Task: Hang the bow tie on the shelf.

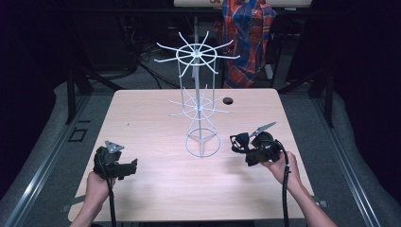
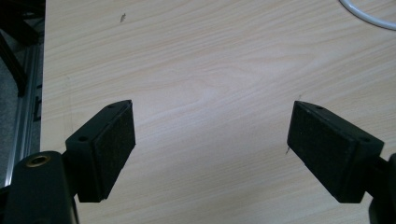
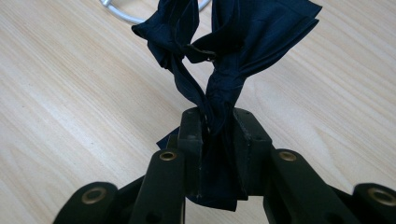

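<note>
OK, my right gripper (image 3: 212, 126) clamps what looks like a dark bow tie (image 3: 224, 42) beside the wire rack (image 1: 201, 94) base; left gripper (image 2: 210, 140) wide over bare table (image 2: 210, 60) near its left edge.

Light wooden table (image 1: 156, 189), white wire rack (image 1: 202, 142)

The left gripper (image 2: 211, 140) hangs over bare table (image 2: 210, 60) — jaws wide apart; a white wire ring (image 2: 369, 17) curves at the corner.

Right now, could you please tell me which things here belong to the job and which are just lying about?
In the job:
- dark bow tie, clamped in the right gripper
- white wire rack
- left gripper, open

Lying about:
- plaid cloth behind the table
</note>
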A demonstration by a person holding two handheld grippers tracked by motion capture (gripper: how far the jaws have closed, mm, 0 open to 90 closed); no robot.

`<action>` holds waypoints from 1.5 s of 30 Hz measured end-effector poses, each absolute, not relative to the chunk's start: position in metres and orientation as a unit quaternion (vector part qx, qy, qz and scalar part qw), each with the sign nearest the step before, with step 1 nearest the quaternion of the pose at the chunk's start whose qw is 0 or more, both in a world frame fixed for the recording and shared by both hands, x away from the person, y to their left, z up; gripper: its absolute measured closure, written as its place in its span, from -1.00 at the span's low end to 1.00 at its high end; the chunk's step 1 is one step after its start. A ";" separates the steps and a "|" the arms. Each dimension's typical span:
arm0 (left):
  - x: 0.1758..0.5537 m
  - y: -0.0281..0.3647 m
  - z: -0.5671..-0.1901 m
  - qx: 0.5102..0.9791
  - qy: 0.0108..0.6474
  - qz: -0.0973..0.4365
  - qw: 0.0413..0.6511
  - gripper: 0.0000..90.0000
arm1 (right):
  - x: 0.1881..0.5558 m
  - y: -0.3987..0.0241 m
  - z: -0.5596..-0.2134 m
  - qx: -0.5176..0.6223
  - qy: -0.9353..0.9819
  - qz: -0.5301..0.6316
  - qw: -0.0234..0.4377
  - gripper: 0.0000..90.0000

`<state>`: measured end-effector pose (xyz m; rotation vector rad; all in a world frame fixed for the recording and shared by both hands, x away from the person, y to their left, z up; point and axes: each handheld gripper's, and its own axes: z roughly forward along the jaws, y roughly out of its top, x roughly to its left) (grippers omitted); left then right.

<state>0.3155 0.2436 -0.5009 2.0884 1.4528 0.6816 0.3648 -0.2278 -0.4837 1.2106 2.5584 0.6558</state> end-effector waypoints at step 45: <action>0.316 0.244 -0.502 0.769 0.535 0.249 0.248 -0.66 | 0.369 -0.241 -0.454 0.425 0.850 0.279 0.137 0.66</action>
